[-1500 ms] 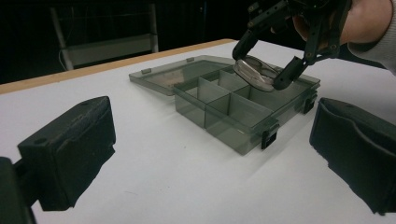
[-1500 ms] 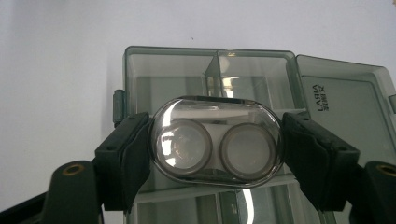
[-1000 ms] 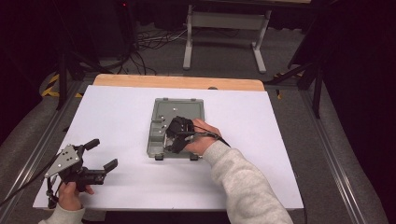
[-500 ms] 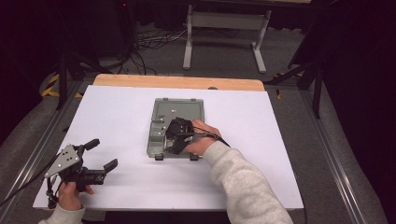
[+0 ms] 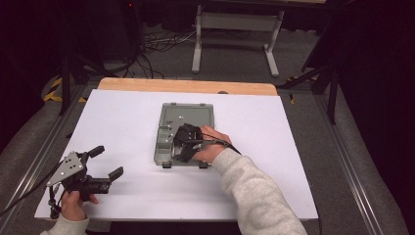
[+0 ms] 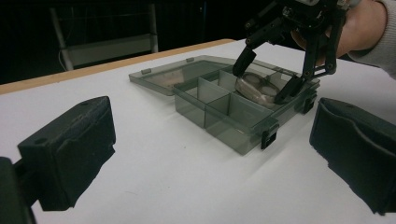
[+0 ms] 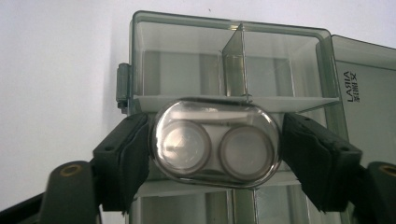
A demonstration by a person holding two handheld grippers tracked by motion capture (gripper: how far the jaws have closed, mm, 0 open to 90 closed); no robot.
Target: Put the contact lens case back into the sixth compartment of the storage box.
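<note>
A clear oval lens case (image 7: 215, 144) with two round wells lies tilted in a near compartment of the open grey divided box (image 5: 165, 155). My right gripper (image 5: 179, 145) reaches down into the box with a jaw at each end of the case. Its jaws have just been opening, and the pads (image 7: 126, 158) sit right beside the case without squeezing it. From the left gripper view the same case (image 6: 254, 89) rests on the box (image 6: 233, 135) between the right gripper (image 6: 261, 84) tips. My left gripper (image 5: 108, 160) is held open at the table's front left, nothing between its jaws.
The box's lid (image 5: 188, 113) lies flat open toward the far side. A white sheet (image 5: 122, 122) covers the table, with a wooden edge (image 5: 186, 86) at the back. The right forearm in a grey sleeve (image 5: 254, 191) crosses the front right.
</note>
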